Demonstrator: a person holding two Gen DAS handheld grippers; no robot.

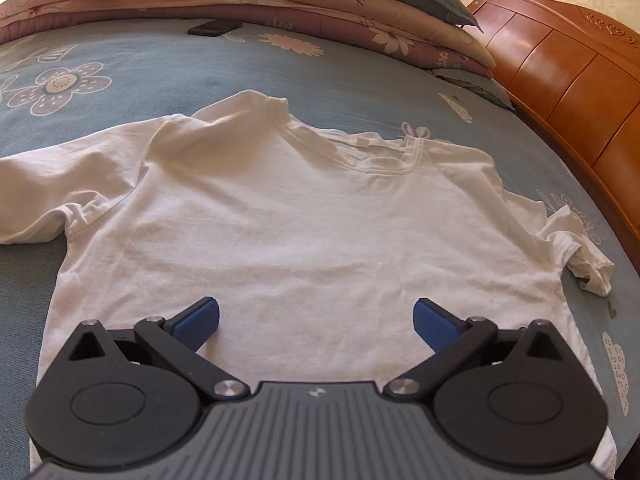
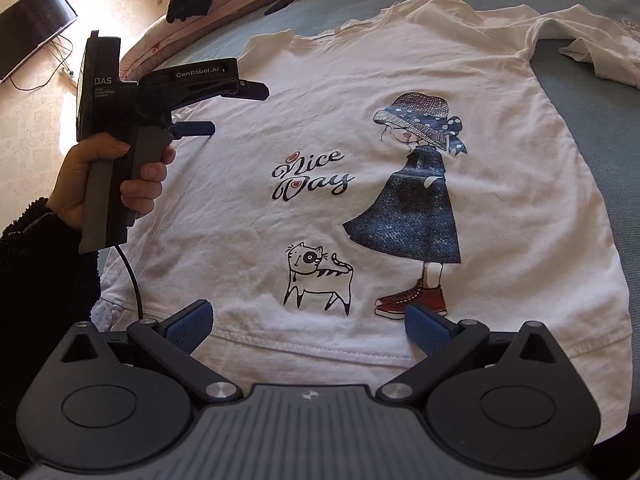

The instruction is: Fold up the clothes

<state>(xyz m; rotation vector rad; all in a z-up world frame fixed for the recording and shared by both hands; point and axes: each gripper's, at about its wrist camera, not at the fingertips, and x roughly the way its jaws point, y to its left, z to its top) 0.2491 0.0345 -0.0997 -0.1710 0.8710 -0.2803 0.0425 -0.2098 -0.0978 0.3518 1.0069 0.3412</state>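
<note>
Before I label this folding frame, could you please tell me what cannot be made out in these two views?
Left wrist view: the hem of the T-shirt is hidden under the body of the left gripper; one sleeve runs off the left edge.
Left wrist view: the flat dark object on the bed is too small to identify.
Right wrist view: the crumpled sleeve runs off the right edge.

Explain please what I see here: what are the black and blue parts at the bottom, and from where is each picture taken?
They are two hand-held grippers, each with a camera looking along its blue fingers. One picture is from the left gripper, one from the right gripper. The right view also shows a hand holding the left one. Both are open and hold nothing. A white T-shirt lies spread on a blue bed, print side up. Behind it lie folded quilts and a phone.
</note>
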